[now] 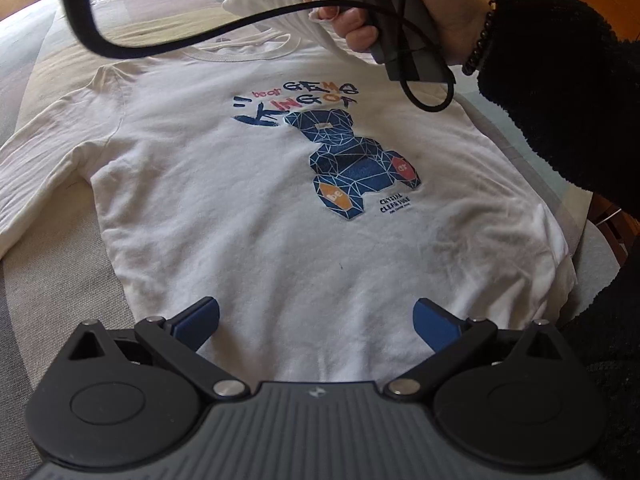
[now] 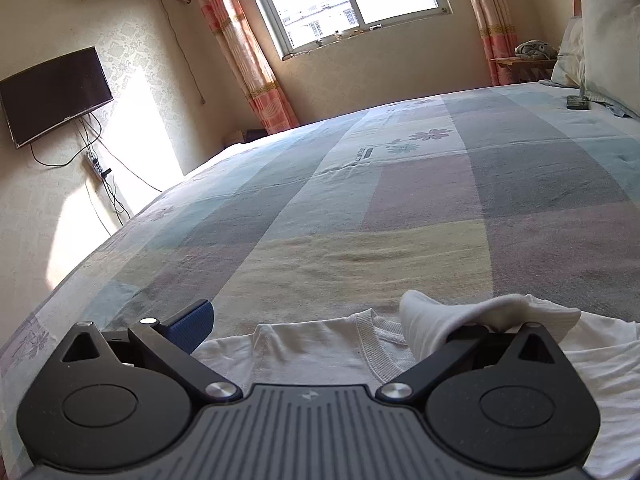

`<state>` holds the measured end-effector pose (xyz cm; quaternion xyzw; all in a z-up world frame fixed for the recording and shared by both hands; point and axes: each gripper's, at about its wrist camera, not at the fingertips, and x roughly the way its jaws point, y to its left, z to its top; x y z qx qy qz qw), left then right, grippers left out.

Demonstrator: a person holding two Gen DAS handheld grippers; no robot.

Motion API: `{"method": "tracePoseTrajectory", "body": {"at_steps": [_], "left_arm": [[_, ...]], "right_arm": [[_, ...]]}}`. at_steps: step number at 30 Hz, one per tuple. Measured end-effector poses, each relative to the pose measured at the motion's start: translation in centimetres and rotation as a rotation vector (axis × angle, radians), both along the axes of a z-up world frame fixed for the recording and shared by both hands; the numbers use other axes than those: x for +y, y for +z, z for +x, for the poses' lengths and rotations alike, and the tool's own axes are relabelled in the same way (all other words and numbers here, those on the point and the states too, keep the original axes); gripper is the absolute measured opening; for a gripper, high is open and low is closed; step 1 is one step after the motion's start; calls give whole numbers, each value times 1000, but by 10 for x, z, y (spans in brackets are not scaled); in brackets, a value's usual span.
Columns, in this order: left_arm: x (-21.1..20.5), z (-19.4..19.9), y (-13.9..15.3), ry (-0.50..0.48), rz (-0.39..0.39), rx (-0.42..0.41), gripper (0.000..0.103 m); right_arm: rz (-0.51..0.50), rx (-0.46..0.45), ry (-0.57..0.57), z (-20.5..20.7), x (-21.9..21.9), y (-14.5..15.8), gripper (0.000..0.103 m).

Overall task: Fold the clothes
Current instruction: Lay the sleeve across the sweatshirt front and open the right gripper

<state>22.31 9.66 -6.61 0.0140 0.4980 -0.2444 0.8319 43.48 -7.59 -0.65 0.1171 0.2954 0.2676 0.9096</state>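
White sweatshirt [image 1: 260, 200] lies face up on the bed [image 2: 400, 208], bear print [image 1: 352, 164] showing, collar at the far end, hem nearest the left gripper [image 1: 316, 320]. That left gripper hovers over the hem with its 2 blue fingers spread wide, holding nothing.

Up at the collar, the right gripper [image 2: 320, 328] is in play. Its left finger [image 2: 192, 326] stands clear, well away from the other side, so the jaws are parted. The sweatshirt's sleeve end [image 2: 472, 316] is draped over the right-hand finger and hides it. Nothing looks pinched; the cloth seems only to rest there. In the left wrist view the person's hand [image 1: 400, 4] grips the tool's handle, and a black cable [image 1: 200, 36] loops across above the neckline.

Risks from here, as I judge it: that sleeve is loose, so any tilt or quick move could let it slide off before the fold is laid. The dangling cable could drag the collar and rumple the flat body. The left sleeve [image 1: 48, 168] trails off to the side, unfolded.
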Motion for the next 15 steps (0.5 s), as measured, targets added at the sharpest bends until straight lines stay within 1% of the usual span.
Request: {"method": "tracePoseTrajectory", "body": {"at_steps": [4, 10, 15], "left_arm": [[1, -1, -4, 5, 8, 9, 102], [2, -2, -6, 9, 1, 16, 102], [1, -2, -6, 11, 5, 16, 102]], "right_arm": [[-21, 28, 30, 0, 13, -10, 103], [-26, 107, 60, -5, 22, -31, 103], [-11, 116, 97, -10, 25, -34, 103]]}}
